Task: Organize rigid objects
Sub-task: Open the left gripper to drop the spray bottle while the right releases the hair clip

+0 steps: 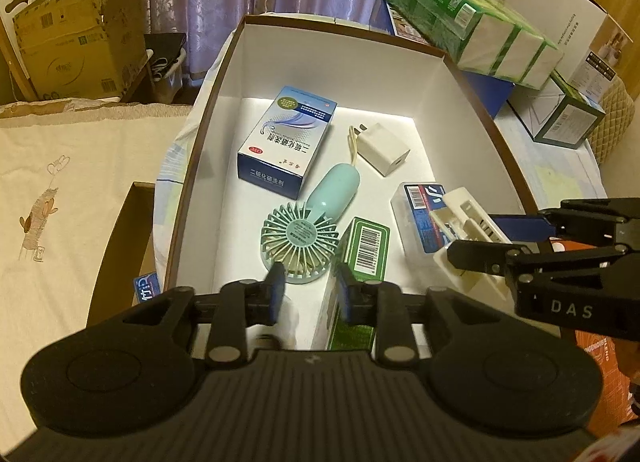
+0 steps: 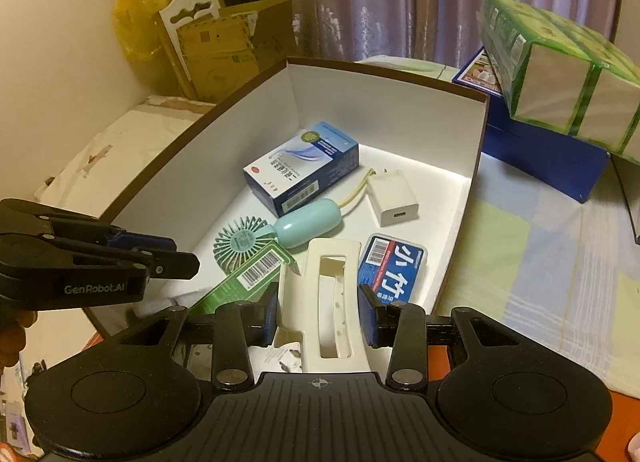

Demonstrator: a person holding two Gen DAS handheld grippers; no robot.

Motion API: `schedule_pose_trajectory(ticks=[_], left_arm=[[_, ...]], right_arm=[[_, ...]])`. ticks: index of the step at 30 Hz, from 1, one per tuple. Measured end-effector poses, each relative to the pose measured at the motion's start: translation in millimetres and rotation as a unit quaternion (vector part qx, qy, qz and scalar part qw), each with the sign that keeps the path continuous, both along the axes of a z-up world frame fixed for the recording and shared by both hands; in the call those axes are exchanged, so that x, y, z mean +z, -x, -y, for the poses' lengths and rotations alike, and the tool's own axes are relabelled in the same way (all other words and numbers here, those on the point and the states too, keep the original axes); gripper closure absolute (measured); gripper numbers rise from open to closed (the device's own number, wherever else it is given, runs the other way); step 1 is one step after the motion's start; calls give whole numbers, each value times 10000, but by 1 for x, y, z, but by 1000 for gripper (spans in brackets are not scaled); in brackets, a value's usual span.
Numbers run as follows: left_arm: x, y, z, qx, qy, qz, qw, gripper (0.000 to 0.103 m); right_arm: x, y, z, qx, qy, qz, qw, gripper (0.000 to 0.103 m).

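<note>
- Right tongs (image 2: pixel 321 304) are clamped on the cream plastic holder (image 2: pixel 310 286), one pad on each long side. It hangs low over the near end of the big white box (image 1: pixel 320 58), partly above the clear card case (image 1: pixel 418 214). Can't tell if it's touching down yet.
- Left tongs (image 1: pixel 310 282) look slightly parted with nothing pinched. The green barcode box (image 1: pixel 366 250) lies tilted right beside one pad, near the front wall.
- My take on doing this step well: keep the holder level, slide it off the card case and lower it onto bare floor before letting go. If it's dropped where it is, it'll probably end up rocking on the case.
- I'd also keep the left tongs out of the way, since the two pairs are pretty close together here.
- Already in the box: a blue and white medicine carton (image 1: pixel 286 138) toward the back and a mint handheld fan (image 1: pixel 298 238) in the middle. There's also a white USB charger (image 1: pixel 382 148) to the right of the carton.
- Free floor seems to be along the left wall and the back right corner.
- The box sits on a desk (image 2: pixel 540 262) with a checked cloth. Green tissue packs (image 1: pixel 472 30) are stacked outside it.
</note>
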State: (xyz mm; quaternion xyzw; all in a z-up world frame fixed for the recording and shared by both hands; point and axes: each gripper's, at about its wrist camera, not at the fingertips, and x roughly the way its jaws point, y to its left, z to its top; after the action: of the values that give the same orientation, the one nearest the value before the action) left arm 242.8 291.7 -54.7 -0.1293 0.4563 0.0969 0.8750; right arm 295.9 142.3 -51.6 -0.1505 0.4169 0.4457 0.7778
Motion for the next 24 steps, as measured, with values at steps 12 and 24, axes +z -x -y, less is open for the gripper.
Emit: schedule_pose_trajectory(ticks=[12, 24], left_arm=[[0, -5, -1, -58, 62, 9, 10000, 66], [8, -2, 3, -56, -4, 99, 9999, 50]], right_arm=[[3, 0, -11, -57, -333, 480, 9983, 63], [3, 1, -1, -103, -163, 11, 9998, 51]])
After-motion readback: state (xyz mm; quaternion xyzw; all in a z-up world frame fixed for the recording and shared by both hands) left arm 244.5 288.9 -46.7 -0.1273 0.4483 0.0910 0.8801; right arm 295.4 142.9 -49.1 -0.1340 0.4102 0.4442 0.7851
